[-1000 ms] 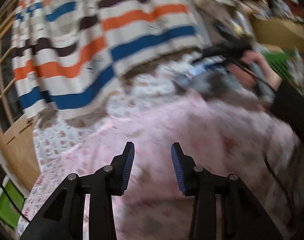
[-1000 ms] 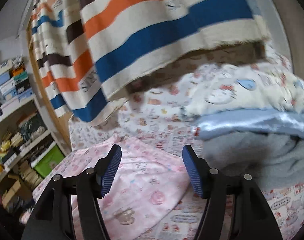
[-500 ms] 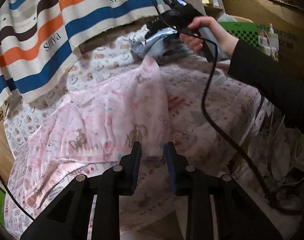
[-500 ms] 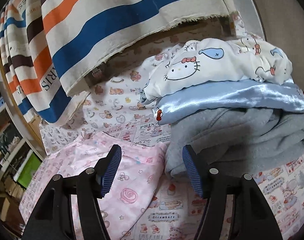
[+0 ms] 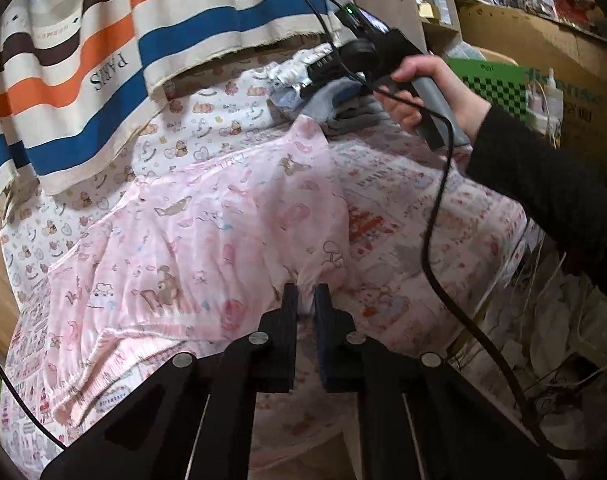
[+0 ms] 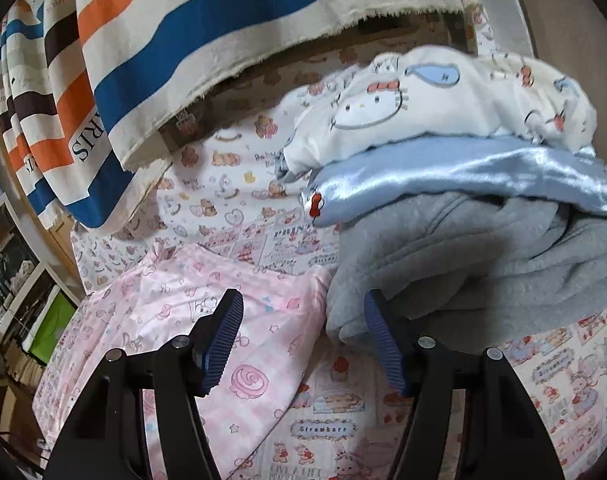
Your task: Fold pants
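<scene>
Pink printed pants [image 5: 207, 240] lie spread flat on the patterned bed sheet [image 5: 403, 240]. My left gripper [image 5: 305, 300] is closing its jaws, and a fold of the pants' near edge is pinched between the pads. In the right wrist view the far end of the pants [image 6: 243, 320] lies beneath my right gripper [image 6: 301, 298]. Its jaws are closing slowly but still stand wide, with the pant corner below the gap and nothing gripped. A person's hand [image 5: 423, 88] holds that right gripper above the far end.
A stack of folded clothes sits right of the pant end: grey fleece [image 6: 483, 260], blue satin [image 6: 463, 176], white cartoon-cat fabric [image 6: 443, 92]. A striped cloth [image 5: 143, 60] hangs over the back. A black cable [image 5: 435, 240] trails across the bed's right side.
My left gripper came down onto the near edge of the pants and its jaws narrowed onto the fabric. The right gripper sank closer to the far pant end beside the grey stack.
</scene>
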{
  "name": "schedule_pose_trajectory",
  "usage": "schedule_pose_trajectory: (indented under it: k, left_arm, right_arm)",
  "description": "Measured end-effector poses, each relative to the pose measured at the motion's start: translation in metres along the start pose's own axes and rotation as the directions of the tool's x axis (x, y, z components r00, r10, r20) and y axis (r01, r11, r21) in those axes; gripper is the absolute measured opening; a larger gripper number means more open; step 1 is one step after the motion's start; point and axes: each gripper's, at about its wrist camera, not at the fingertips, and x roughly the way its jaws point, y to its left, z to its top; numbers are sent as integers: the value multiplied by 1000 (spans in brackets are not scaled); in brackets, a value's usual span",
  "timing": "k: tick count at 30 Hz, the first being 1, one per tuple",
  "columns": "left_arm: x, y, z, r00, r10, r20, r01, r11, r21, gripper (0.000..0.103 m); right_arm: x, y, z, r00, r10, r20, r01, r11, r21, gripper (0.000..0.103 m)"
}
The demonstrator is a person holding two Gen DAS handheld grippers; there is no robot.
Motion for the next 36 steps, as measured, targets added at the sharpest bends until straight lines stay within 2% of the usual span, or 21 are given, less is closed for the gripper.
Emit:
schedule_pose_trajectory:
  k: [3, 5, 7, 8, 9, 11, 15, 19, 21, 22, 23, 24, 26, 30, 32, 36]
  left_arm:
    - [1, 6, 1, 1000, -13, -2, 13, 1000, -25, 7]
    - [1, 9, 1, 1000, -16, 2, 16, 999, -38, 7]
    - [0, 12, 1, 1000, -13, 5, 13, 999, -46, 7]
    - [1, 14, 2, 1000, -11, 5, 11, 999, -52, 7]
    - [1, 16, 3, 1000, -10, 6, 10, 998, -60, 7]
    - [0, 20, 4, 1000, -8, 5, 8, 997, -78, 8]
    - [1, 28, 3, 1000, -8, -3, 8, 995, -102, 8]
    - [2, 35, 1, 1000, -9, -7, 8, 991, -131, 8]
    - [1, 37, 0, 1000, -6, -5, 5, 990, -139, 8]
    - [1, 39, -1, 1000, -3, -3, 2, 990, -140, 8]
    - [0, 40, -2, 1000, -1, -2, 1, 990, -141, 8]
    - [0, 41, -3, 1000, 0, -1, 0, 990, -142, 8]
    - [-1, 44, -4, 1000, 1, 4, 0, 989, -146, 8]
    - [-5, 51, -4, 1000, -4, 20, 7, 986, -167, 8]
    - [-9, 56, -7, 999, 1, 32, 4, 985, -174, 8]
    - [-16, 65, -13, 999, 31, 36, -24, 980, -195, 8]
  right_arm:
    - [13, 7, -3, 998, 2, -60, -5, 999, -43, 57]
    - [25, 23, -11, 993, -15, -121, -2, 989, -146, 50]
    - [37, 36, -21, 982, -83, -172, 44, 975, -219, 48]
    - [44, 36, -25, 971, -145, -191, 100, 969, -226, 48]
    - [48, 35, -27, 964, -172, -204, 127, 968, -216, 48]
    - [54, 30, -29, 957, -170, -234, 127, 974, -188, 48]
    - [62, 27, -21, 961, -141, -239, 103, 981, -162, 47]
    - [71, 12, -12, 973, -89, -212, 86, 996, -21, 41]
    - [73, 8, -11, 977, -77, -199, 80, 997, 11, 37]
    - [74, 9, -10, 975, -104, -196, 106, 994, 0, 26]
    - [74, 8, -9, 974, -119, -194, 120, 993, -5, 7]
    - [74, 7, -8, 974, -118, -195, 119, 993, -6, 3]
    - [68, 8, -3, 982, -84, -171, 88, 996, 14, 3]
    - [49, 33, 15, 993, -81, -89, 76, 996, -55, 2]
    - [41, 52, 34, 997, -52, -57, 48, 997, -69, 2]
    - [40, 91, 60, 998, -39, -47, 32, 990, -135, 2]
